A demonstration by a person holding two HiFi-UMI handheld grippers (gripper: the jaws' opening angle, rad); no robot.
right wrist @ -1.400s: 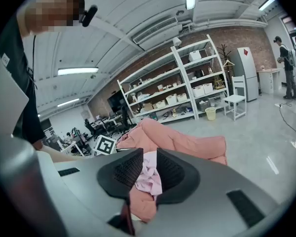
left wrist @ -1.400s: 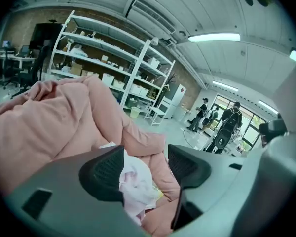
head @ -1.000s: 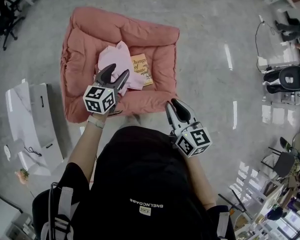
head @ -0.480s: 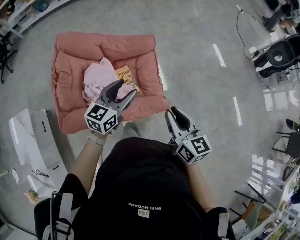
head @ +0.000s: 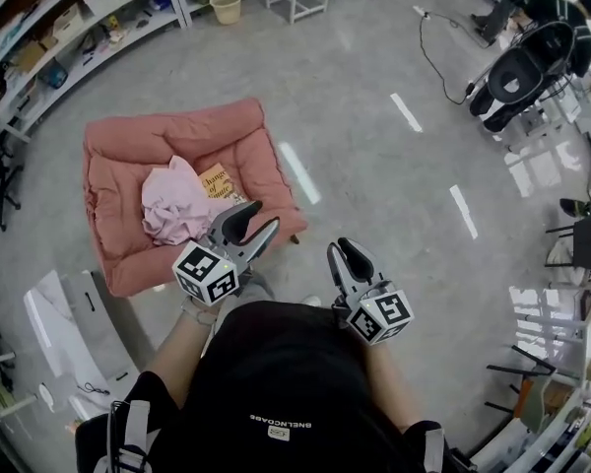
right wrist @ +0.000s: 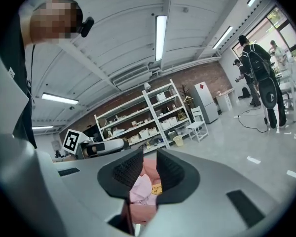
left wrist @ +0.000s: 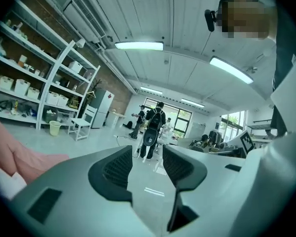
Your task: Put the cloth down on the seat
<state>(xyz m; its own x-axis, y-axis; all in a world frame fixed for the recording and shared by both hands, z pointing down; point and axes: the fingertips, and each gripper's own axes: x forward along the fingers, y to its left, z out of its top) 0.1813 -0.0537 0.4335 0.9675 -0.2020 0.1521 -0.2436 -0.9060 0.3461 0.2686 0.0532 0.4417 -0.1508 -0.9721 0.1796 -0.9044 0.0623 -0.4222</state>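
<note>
Cloth (head: 167, 210), "Change…" book (head: 215, 181) on seat (head: 177, 131); left gripper (head: 258, 217) jaws narrowing, right gripper (head: 342, 251) jaws apart, both empty.

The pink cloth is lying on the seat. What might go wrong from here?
The pink cloth lies crumpled in a heap against the book on the seat, so it might flop over the book and hide it. The white table stands close by the person's left arm, so a careless turn might bump it.
</note>
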